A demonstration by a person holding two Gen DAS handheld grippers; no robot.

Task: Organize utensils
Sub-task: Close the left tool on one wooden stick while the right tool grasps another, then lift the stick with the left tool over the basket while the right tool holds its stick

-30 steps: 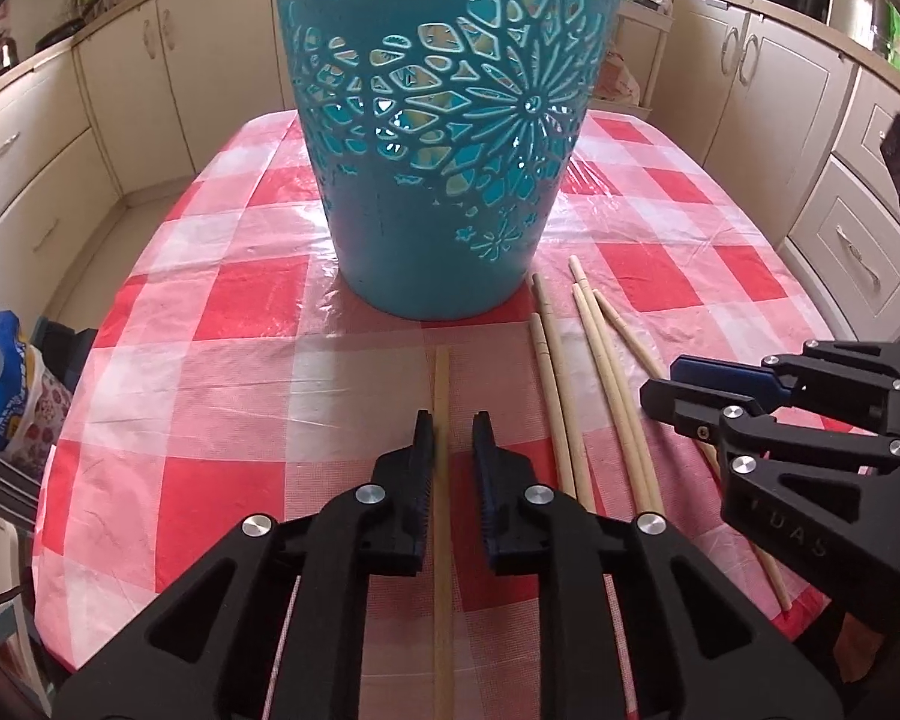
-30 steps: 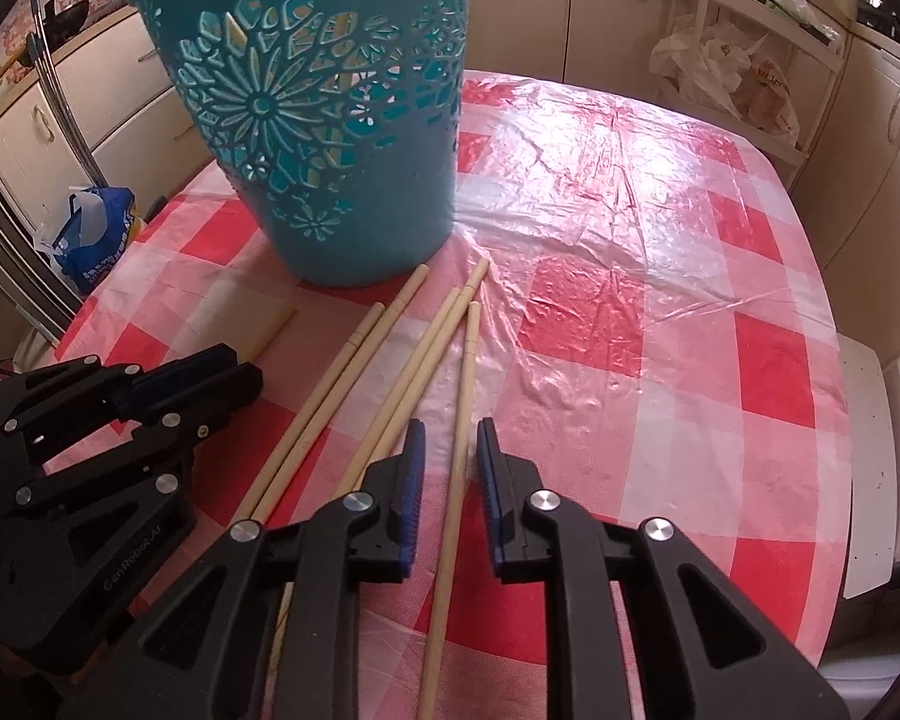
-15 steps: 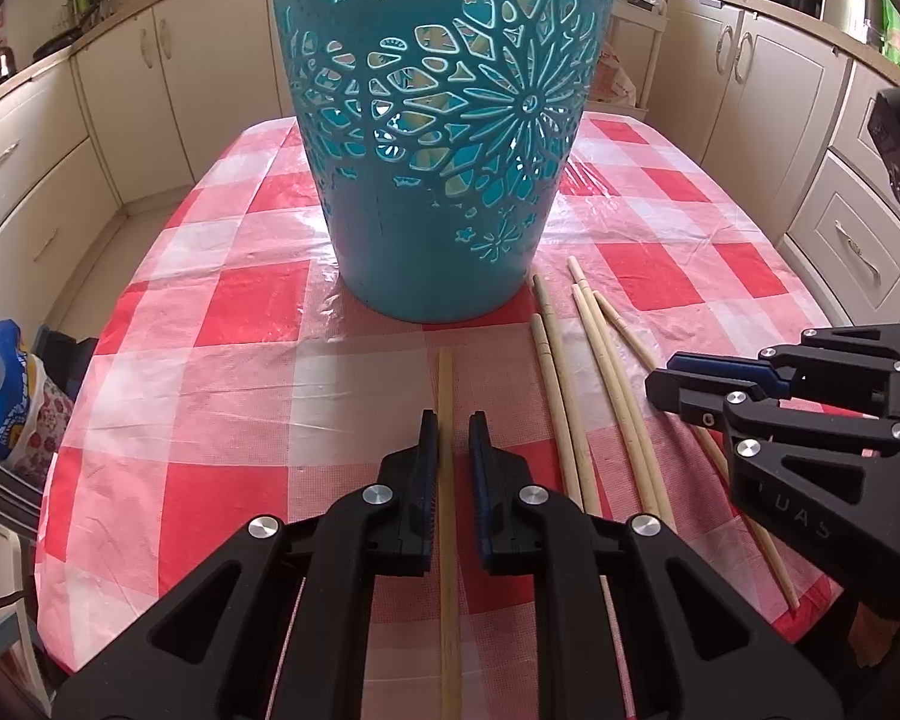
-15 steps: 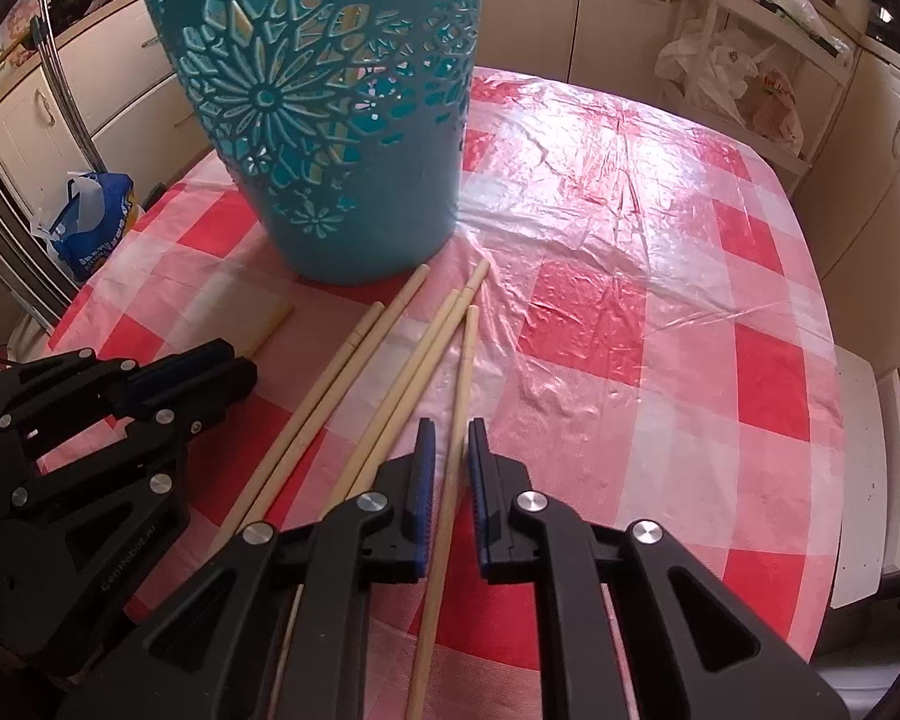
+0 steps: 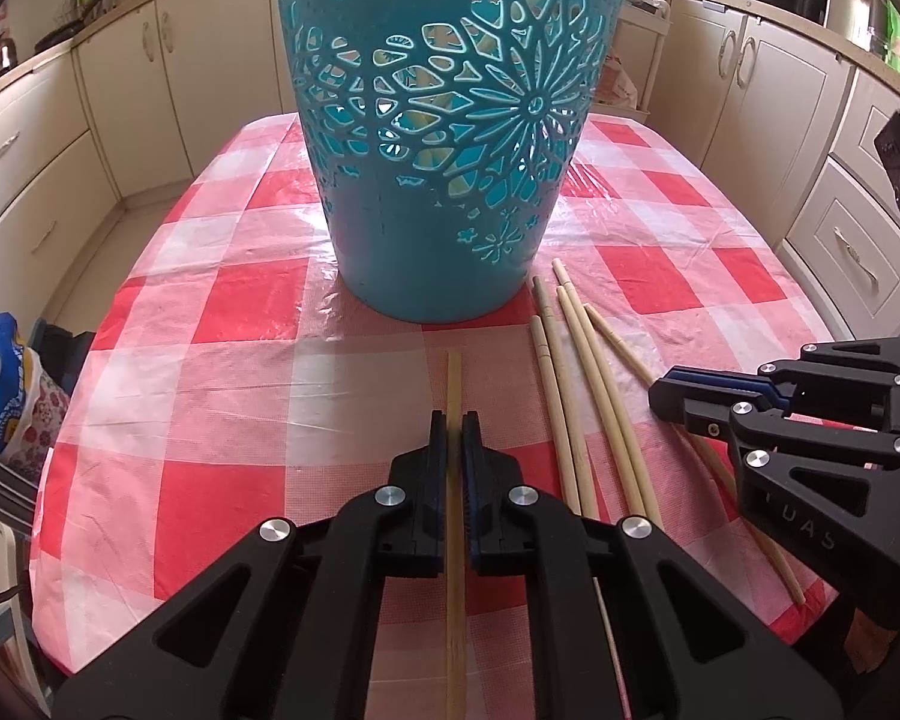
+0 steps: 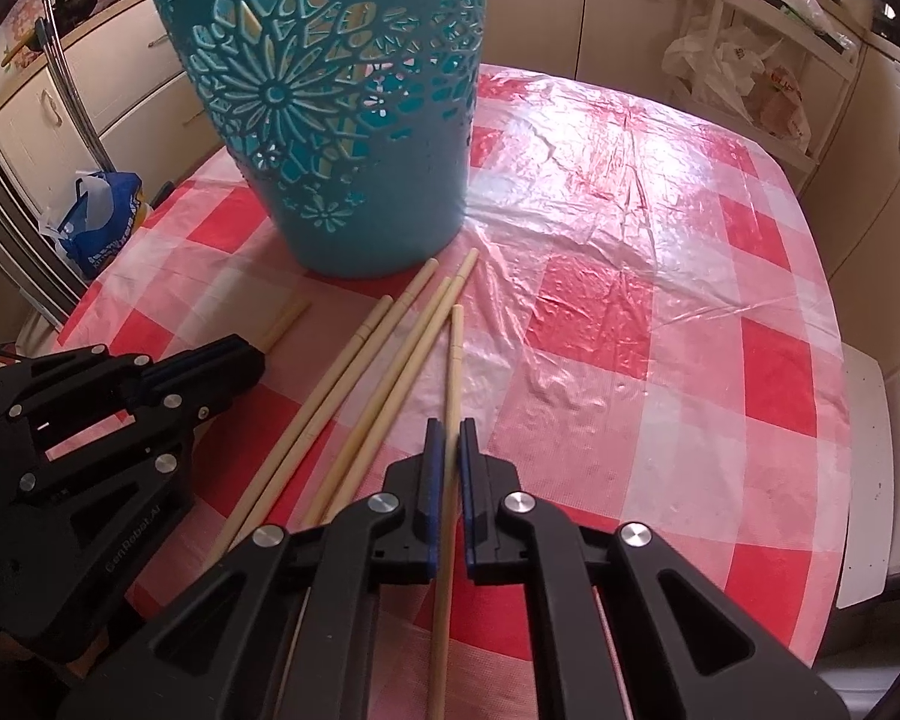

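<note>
Two grippers are closed at this moment, each one on a single chopstick. The left gripper has its jaws pressed onto a flat yellowish chopstick that lies alone on the checked tablecloth, pointing toward the basket. The right gripper has its jaws pressed onto a pale round chopstick, the rightmost one of the group, which also points toward the basket.

On the side of the right gripper, seen from the left wrist camera, raised letters read "UAS"; the start of the word is hidden. On the side of the left gripper, seen from the right wrist camera, the writing looks like "CenRobot.AI", but the first letters are not sharp.

Just beside the held round chopstick lie four loose chopsticks, close together and partly crossing, their far ends near the foot of the basket. The flat chopstick is well apart from this group, on its left.

Behind all of them stands the teal basket, upright on the tablecloth, with flower and star shapes cut through its wall. Through the holes some pale long pieces show inside; what they are I cannot tell.

Around the table are cream cabinets. A blue printed bag is on the floor at the left; its print cannot be read.
</note>
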